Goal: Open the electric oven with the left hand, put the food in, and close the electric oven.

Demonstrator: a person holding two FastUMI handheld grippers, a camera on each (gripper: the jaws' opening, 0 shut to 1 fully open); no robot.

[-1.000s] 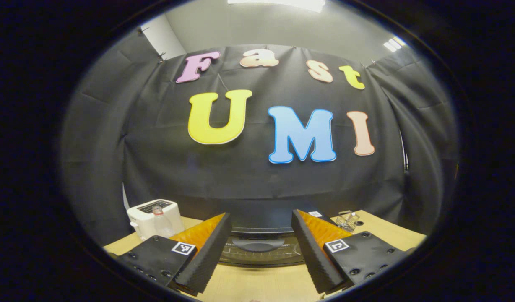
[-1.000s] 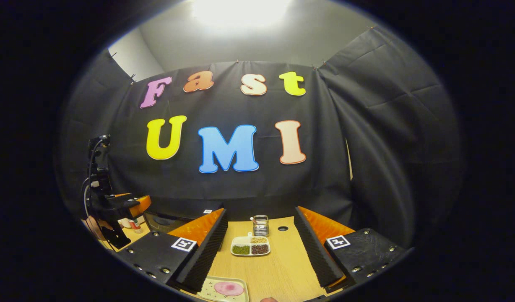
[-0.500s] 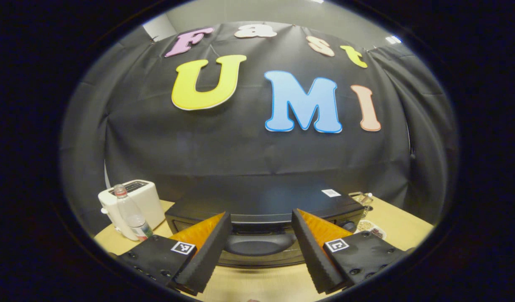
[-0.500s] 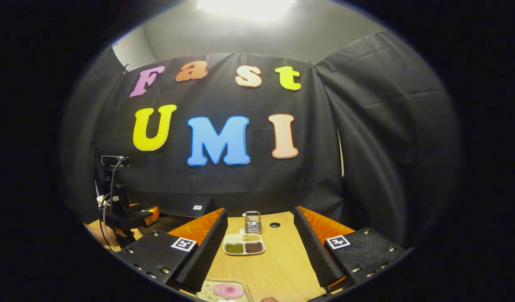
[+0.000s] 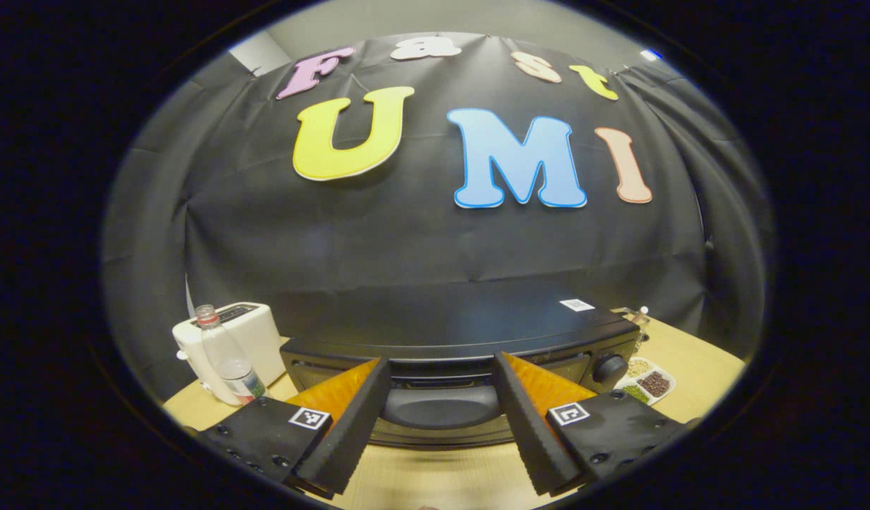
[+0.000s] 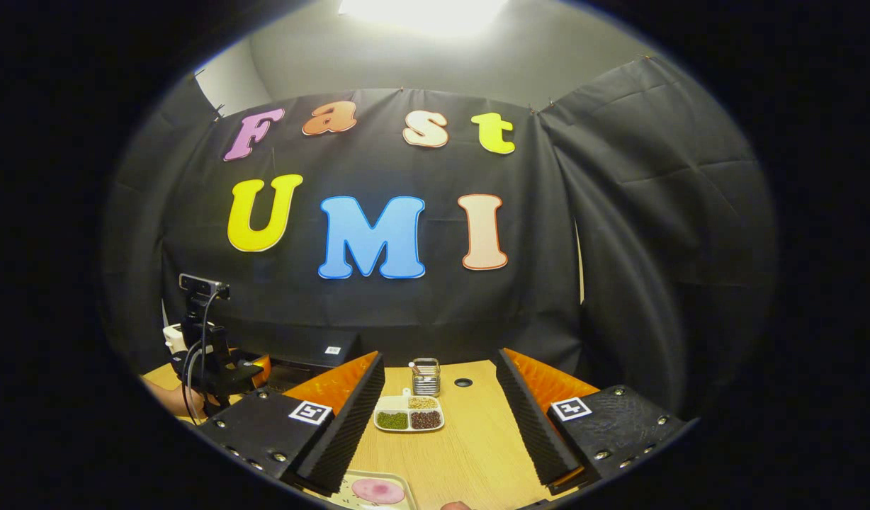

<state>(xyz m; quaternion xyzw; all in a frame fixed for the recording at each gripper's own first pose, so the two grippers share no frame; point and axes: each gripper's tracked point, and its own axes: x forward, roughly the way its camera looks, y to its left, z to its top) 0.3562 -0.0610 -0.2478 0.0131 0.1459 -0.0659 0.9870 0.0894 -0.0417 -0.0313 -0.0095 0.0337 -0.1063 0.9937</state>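
Black ribbed foam lines the 2 fingers of the left gripper [image 5: 441, 418], which stand wide apart and hold nothing. Directly ahead of them, framed in the gap, lies the dark curved door handle [image 5: 441, 409] of the electric oven [image 5: 463, 333]. The handle's long axis runs crosswise to the fingers, roughly parallel to the front edge of the wooden worktop [image 5: 435, 482]. Whether the fingertips already touch the handle cannot be told; the door appears closed, so the opening step is judged not yet done. The coming grasp probably calls for a short advance straight forward, with the fingers set over and under the handle or hooked behind it.

Beyond the oven's left side, toward the worktop's left edge, stand a white toaster [image 5: 254, 336] and a clear bottle [image 5: 222, 354]. Off the oven's right side a divided dish [image 5: 647, 382] of beans rests on the worktop.

The right gripper [image 6: 441, 418] is likewise spread wide and empty. Below its fingers, at the near edge of the worktop, a tray [image 6: 399, 485] carries the pink food [image 6: 378, 490]. In this view the left gripper [image 6: 226, 368] appears far to the left, next to the oven, and is clearly the nearer tool to the handle.
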